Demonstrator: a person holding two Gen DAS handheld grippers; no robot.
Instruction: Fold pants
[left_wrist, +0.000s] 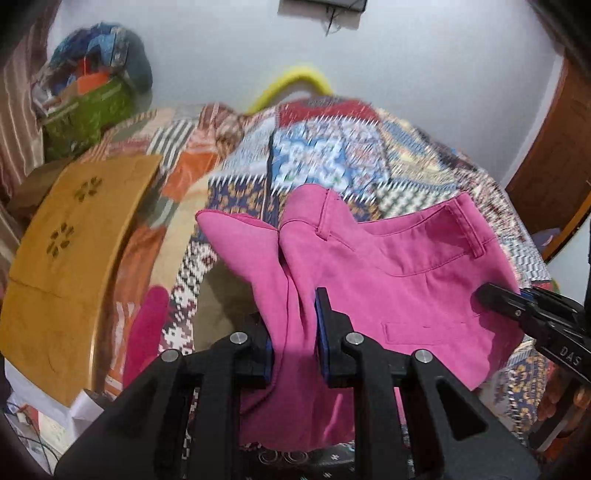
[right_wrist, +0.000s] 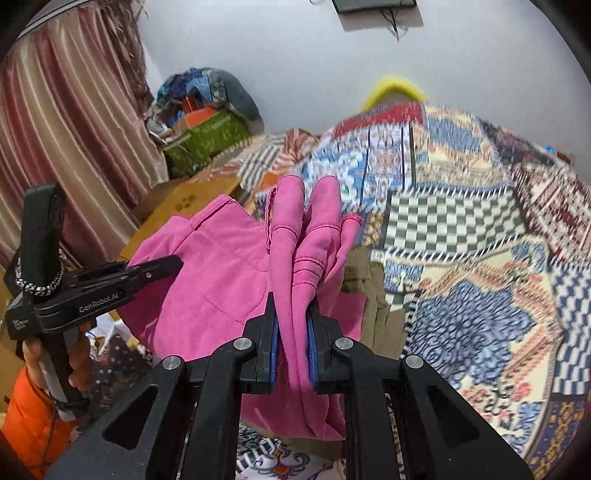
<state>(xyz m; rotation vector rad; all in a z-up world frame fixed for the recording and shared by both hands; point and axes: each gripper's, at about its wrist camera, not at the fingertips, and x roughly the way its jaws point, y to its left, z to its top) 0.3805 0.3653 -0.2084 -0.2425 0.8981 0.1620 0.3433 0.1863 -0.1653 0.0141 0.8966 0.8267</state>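
Smooth pink pants (left_wrist: 388, 266), with waistband and belt loops showing, hang bunched above the patchwork-quilted bed (left_wrist: 332, 155). The left gripper (left_wrist: 295, 332) has its fingers clamped on a gathered fold, and the right gripper (right_wrist: 293, 321) likewise. Only the right wrist view shows the rolled hems and an orange sleeve (right_wrist: 26, 417); both grippers tilt downward.

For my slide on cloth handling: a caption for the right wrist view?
Right hand-held gripper clamps bunched pink fabric pants above a patchwork quilt.
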